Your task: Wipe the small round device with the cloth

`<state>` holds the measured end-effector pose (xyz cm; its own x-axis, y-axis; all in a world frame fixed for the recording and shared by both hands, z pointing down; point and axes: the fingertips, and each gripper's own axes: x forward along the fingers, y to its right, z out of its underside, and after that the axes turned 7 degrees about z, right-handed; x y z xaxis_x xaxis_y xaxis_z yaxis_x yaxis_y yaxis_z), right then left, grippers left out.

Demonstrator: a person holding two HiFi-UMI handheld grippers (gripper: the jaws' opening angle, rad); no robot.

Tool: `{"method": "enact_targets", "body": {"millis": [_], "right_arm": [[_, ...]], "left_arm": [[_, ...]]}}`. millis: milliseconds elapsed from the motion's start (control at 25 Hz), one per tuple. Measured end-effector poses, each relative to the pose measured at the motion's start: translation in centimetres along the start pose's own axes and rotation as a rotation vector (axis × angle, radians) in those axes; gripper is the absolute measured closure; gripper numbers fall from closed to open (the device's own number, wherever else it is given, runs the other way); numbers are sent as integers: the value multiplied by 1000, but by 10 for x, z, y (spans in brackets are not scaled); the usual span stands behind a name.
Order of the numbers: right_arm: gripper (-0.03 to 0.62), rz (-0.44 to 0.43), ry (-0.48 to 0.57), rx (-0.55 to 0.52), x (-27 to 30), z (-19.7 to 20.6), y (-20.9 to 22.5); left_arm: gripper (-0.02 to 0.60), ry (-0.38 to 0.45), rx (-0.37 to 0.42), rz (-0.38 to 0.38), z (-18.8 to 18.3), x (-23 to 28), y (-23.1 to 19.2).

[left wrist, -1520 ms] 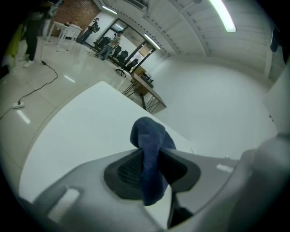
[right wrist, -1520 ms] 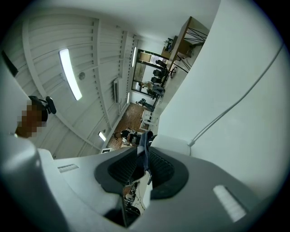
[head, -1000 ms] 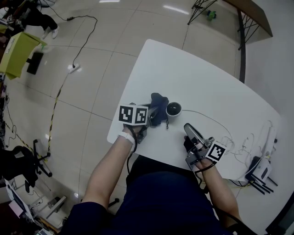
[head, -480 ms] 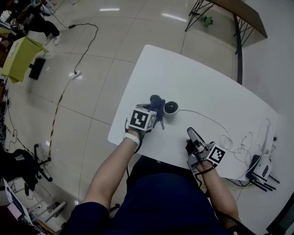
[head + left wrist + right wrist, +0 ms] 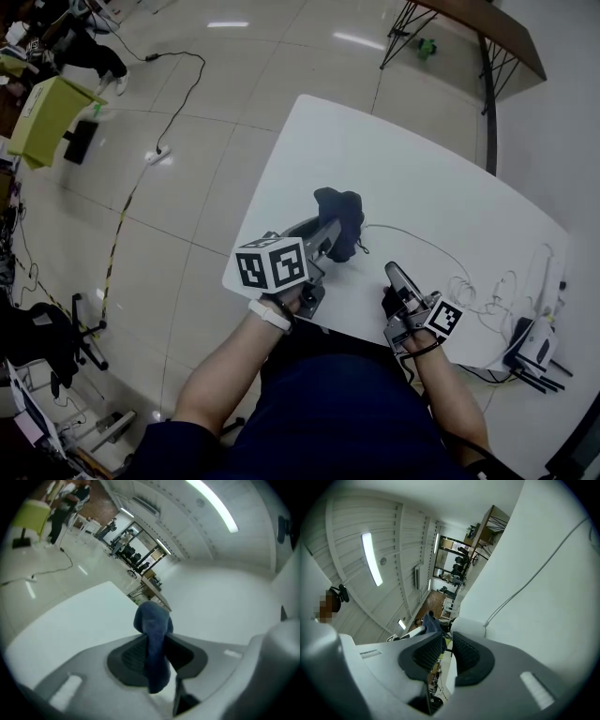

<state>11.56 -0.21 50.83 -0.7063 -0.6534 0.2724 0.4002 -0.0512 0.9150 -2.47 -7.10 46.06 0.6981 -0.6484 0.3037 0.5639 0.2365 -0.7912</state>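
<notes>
Above table [image 5: 441,192], left gripper [image 5: 332,236] aloft, gripping cloth [image 5: 343,212]

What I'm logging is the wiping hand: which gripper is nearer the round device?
Left. The left gripper holds the cloth over the small round device; the right gripper sits empty, apart, nearer the person.

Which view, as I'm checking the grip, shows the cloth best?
The left gripper view: the cloth hangs close up, pinched between the jaws. The head view shows it small and bunched; the right gripper view catches only a dark sliver.
</notes>
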Motion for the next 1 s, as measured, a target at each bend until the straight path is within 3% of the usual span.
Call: {"method": "enact_targets", "body": {"millis": [120,480,720,1000], "right_arm": [[517,3,-8,1,4,1,2],[520,32,-36,3,13,-5,16],[522,26,-65,1,29,-12,17],[523,1,-103,-22,46,-12,5]], "left_arm": [[476,27,-70,50,5,16,13],[476,59,-237,-21,26,21,-33],[476,90,-278,-92,39,18,-66],[476,46,-287,-195,64,20,-104]]}}
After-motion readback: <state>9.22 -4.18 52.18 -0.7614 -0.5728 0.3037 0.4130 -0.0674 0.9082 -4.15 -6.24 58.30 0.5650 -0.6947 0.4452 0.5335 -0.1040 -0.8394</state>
